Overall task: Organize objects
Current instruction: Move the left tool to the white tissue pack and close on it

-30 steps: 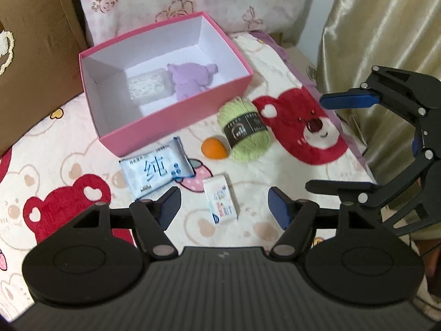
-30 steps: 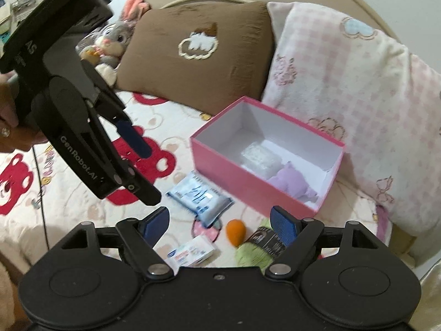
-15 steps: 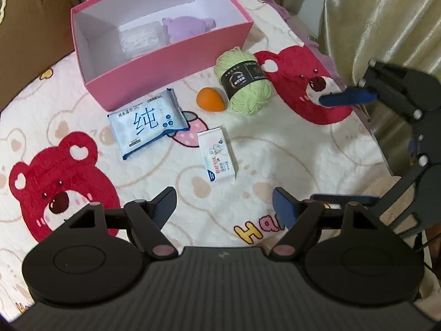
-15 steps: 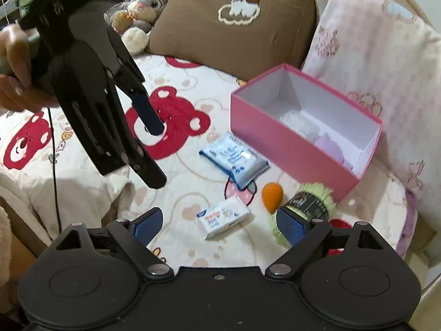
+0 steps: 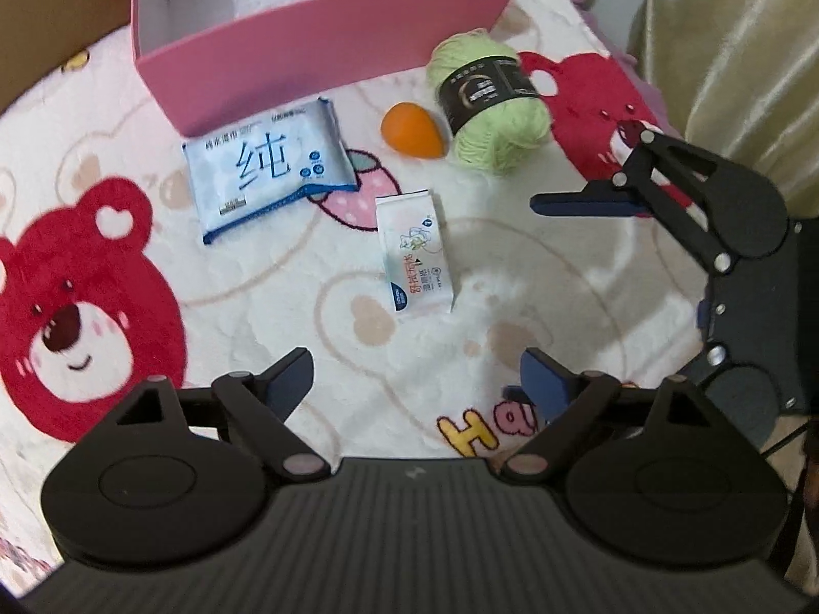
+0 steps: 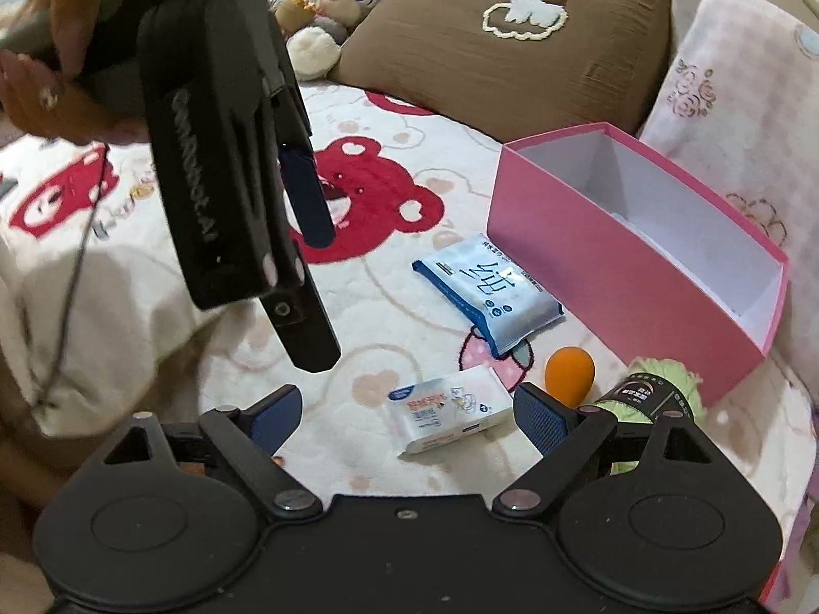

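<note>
Bear-print blanket (image 5: 512,266) carries pink box (image 5: 317,61), yarn (image 5: 491,102).

Both wrist views look down closely, sharing the pink box (image 5: 327,46).

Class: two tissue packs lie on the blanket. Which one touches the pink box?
The larger blue wet-wipe pack: its far edge meets the pink box. The small white tissue pack lies apart, nearer the grippers.

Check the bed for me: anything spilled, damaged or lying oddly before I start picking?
Nothing spilled or damaged. Four items lie loose on the blanket outside the pink box: wipes pack, small tissue pack, orange sponge and green yarn. The wipes pack lies askew by the box's front wall.
</note>
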Tool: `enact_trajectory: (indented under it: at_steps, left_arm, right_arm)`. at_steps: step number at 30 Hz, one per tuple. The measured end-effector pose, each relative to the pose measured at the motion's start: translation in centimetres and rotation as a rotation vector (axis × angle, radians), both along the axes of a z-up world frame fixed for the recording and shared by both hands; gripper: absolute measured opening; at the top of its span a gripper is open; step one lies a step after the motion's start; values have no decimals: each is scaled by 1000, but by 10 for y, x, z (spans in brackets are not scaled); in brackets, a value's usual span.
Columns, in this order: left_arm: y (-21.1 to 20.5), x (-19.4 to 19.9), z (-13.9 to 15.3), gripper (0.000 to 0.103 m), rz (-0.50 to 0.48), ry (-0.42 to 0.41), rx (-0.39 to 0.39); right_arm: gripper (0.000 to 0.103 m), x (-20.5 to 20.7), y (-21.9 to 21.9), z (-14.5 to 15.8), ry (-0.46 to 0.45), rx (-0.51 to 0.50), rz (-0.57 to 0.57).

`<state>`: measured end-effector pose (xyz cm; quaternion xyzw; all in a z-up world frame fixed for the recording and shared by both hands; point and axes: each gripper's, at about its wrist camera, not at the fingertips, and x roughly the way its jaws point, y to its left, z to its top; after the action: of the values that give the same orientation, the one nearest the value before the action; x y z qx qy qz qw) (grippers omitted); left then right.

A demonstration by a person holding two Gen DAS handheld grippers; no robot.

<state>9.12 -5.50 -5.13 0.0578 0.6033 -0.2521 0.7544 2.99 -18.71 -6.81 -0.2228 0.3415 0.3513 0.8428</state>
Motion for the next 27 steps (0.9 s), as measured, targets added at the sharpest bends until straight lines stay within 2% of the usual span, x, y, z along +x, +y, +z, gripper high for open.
enact_trajectory:
  at_steps: [7,16,20,24,27]
  left_arm:
    - [-2,5,-32,97,82,-1,-48]
    - [-3,4,-71,97,180,-27,-81]
    - [-1,7,-88,94,242,42,-131]
    - [-8,1,-94,90,249,-4,-138]
    - [-12,-2,-102,77,257,-25,-117]
  right_arm:
    - [92,14,0,-33,-10,-16,34]
    - [92,28,5,-58,4,-44,42]
    - [92,31,7,-72,-42,-70,31]
    - [92,37,5,-82,-32,-67,17]
    - [95,41,3,-86,-31,-54,14]
